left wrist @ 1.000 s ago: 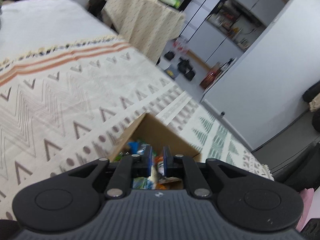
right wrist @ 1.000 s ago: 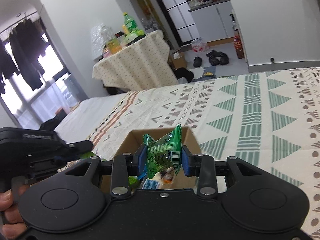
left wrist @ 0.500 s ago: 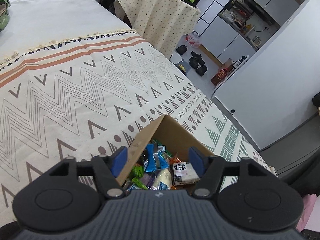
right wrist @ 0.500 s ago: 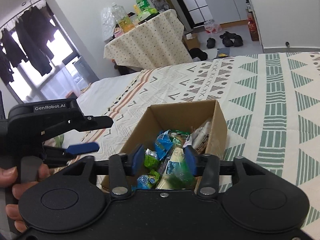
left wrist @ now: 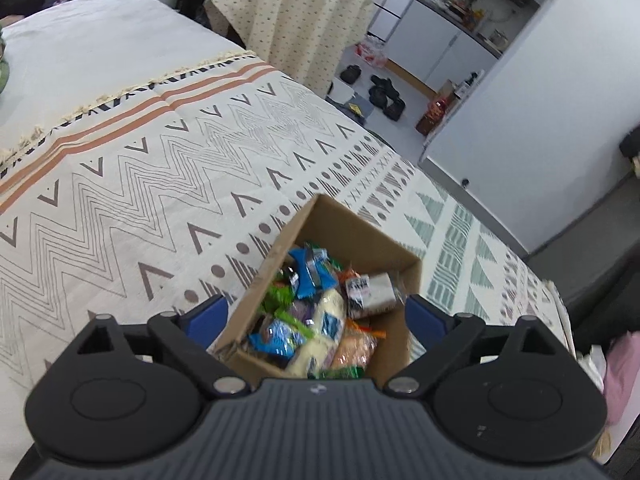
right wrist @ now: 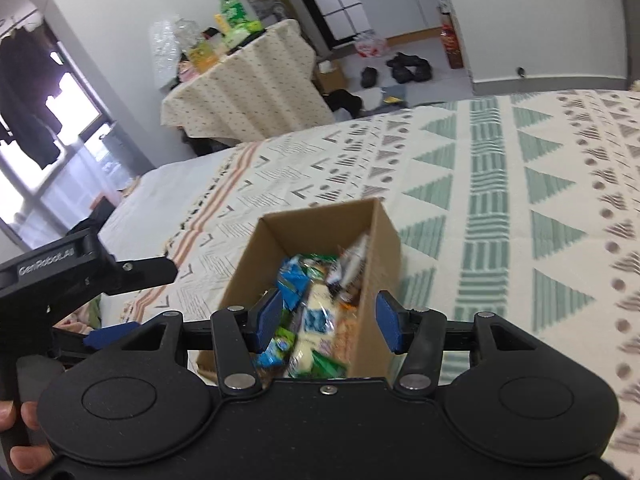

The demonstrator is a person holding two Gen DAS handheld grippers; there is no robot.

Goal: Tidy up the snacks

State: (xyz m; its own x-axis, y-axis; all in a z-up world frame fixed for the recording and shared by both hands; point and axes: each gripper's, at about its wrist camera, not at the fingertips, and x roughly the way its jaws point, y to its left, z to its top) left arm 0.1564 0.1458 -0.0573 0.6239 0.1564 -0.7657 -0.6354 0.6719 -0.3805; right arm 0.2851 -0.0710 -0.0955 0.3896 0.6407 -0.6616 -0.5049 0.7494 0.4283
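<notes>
I hold a pair of tongs in each hand above an open cardboard box (left wrist: 360, 236) that sits on a bed covered by a patterned blanket (left wrist: 132, 184) with zigzags, triangles and dots. The box holds a heap of wrapped snacks (left wrist: 316, 312): blue packets, green ones, a pale yellow one and an orange one, piled loosely (too jumbled to count). My left tongs (left wrist: 316, 316) have just been opening and now stand spread wide, their blue pads on either side of the box, with nothing gripped between them. My right tongs (right wrist: 328, 320) are released too, about half spread, having just been opening; the snacks show in the gap between the blue pads but lie down in the box, not pinched. In the right view the left tongs (right wrist: 114, 330) appear at the left edge, with fingers of my left hand (right wrist: 24, 440) wrapped around the handle. Beyond the bed stands a table (right wrist: 248, 84) draped in a dotted cloth, carrying bottles.
</notes>
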